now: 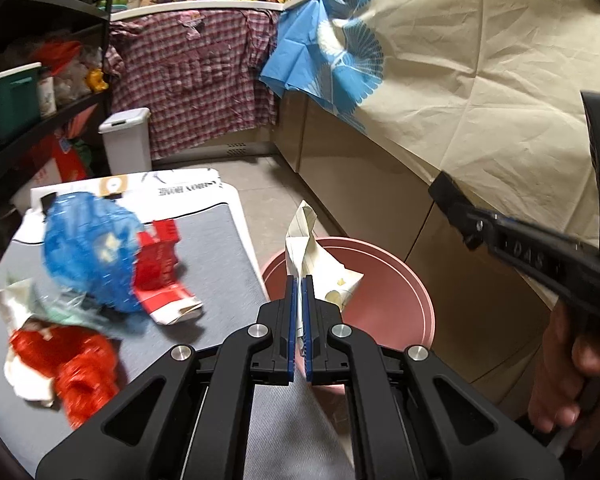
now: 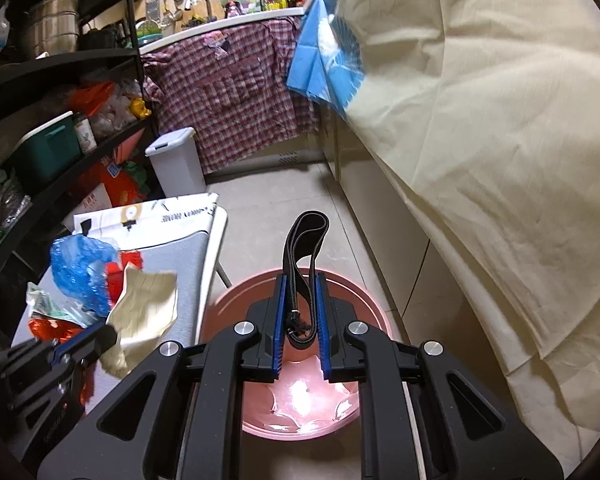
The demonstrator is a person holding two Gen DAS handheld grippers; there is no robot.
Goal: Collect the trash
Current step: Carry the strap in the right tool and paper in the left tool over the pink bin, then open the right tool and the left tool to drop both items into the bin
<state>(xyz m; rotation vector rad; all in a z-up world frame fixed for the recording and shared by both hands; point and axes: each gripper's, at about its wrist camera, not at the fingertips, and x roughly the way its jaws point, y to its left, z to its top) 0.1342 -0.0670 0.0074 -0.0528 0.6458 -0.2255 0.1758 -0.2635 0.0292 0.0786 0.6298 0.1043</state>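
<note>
Black jaws with blue pads sit nearest in both wrist views, and each pair is clamped on something. The left gripper (image 1: 300,312) pinches a crumpled piece of cream paper (image 1: 312,264), its fingers almost together with only the thin sheet between them. The right gripper (image 2: 301,320) is narrowed onto a looped black strap (image 2: 300,264), which stands up out of the pads.

Just beyond both sets of fingertips is the pink bucket (image 2: 236,300) on the floor. In the right wrist view the strap hangs over its open mouth; in the left wrist view the paper is in line with the near rim, so whether it is fully over the opening I cannot tell.

The step in hand looks like the drop-off: two pieces carried to the bin, not yet released. The next move calls for centring each piece over the opening and then spreading the fingers. The paper is light and may catch on a pad or drift outside the rim, so a low release would help.

Farther left, on the grey table (image 1: 204,240), more trash waits: a blue plastic bag (image 1: 88,248), red wrappers (image 1: 160,264) and other scraps. A white lidded bin (image 1: 126,140) stands on the floor beyond the table.
</note>
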